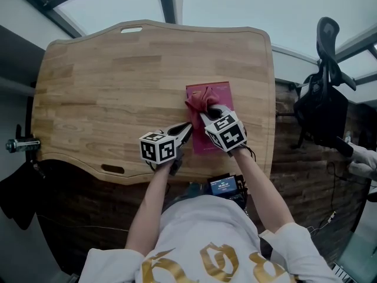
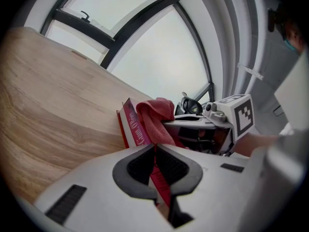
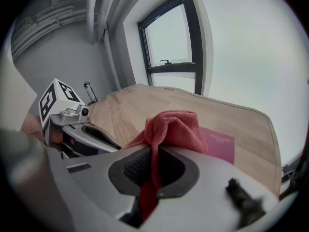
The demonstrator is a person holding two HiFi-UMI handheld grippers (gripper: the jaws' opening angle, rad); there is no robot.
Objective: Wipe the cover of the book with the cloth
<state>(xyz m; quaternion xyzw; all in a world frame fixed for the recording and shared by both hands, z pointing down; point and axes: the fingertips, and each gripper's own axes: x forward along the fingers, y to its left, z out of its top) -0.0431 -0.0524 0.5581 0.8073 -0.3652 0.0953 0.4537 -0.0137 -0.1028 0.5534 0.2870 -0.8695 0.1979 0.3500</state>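
A dark red book [image 1: 217, 94] lies flat on the wooden table [image 1: 106, 81], towards its right side. A red cloth [image 1: 200, 101] is bunched on the book's cover. My right gripper [image 1: 207, 112] is shut on the cloth [image 3: 175, 127], which drapes over the jaws onto the book [image 3: 221, 147]. My left gripper [image 1: 189, 127] is at the book's near left edge. In the left gripper view, the left gripper [image 2: 155, 150] is shut on a thin red edge of the book [image 2: 131, 127], with the cloth [image 2: 155, 116] just beyond. The right gripper [image 3: 153, 154] and the left gripper [image 3: 72, 121] are close together.
A black office chair [image 1: 325, 99] stands off the table's right side. A small device with a lit screen [image 1: 224, 186] sits at the person's waist. The table has slot cut-outs at the far edge [image 1: 131, 29] and the near edge [image 1: 112, 169]. Windows lie beyond the table.
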